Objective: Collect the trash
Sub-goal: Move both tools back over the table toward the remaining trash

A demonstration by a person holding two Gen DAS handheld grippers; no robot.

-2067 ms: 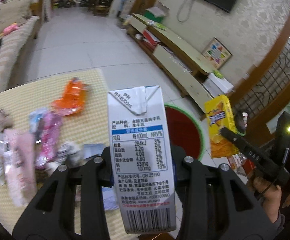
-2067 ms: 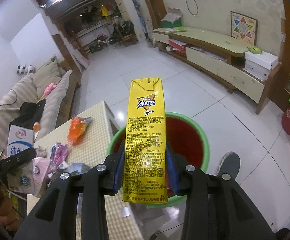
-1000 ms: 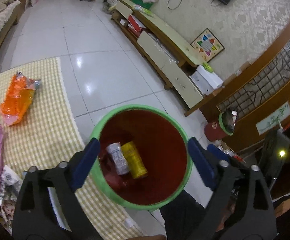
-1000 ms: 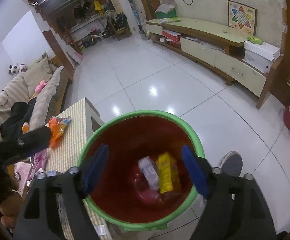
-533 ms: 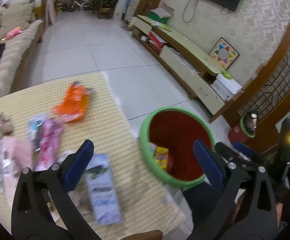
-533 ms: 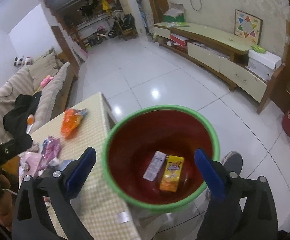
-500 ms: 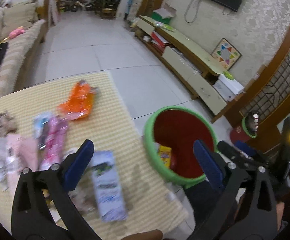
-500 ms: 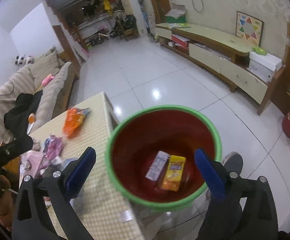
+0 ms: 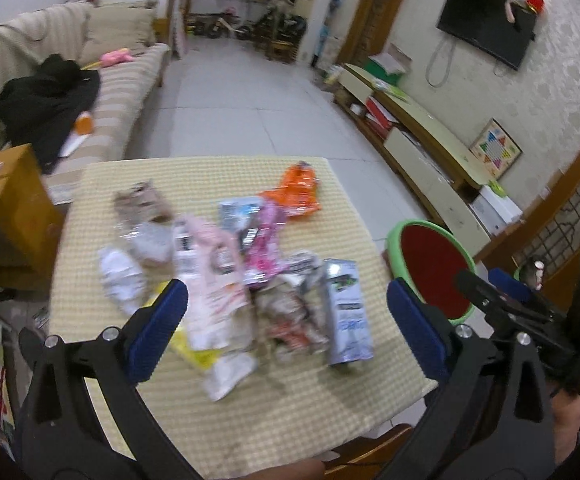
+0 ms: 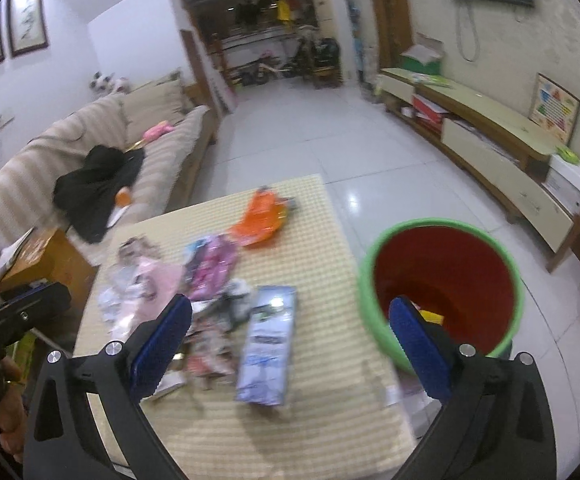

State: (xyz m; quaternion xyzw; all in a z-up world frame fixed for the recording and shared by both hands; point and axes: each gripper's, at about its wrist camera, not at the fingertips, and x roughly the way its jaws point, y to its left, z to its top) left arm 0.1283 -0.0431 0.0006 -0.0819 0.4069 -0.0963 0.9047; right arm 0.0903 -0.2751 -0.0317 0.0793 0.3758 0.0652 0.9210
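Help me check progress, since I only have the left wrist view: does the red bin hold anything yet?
Observer: Yes. The right wrist view looks down into the red bin, and a yellow item shows near its bottom, partly behind a jaw.
Operator: Is the right gripper carrying something?
Observer: No. The right gripper has its jaws wide apart with nothing gripped. The blue-and-white carton seen between them lies flat on the table.

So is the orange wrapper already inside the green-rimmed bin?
No, the orange wrapper lies on the checked tablecloth, apart from the green-rimmed bin standing beside the table.
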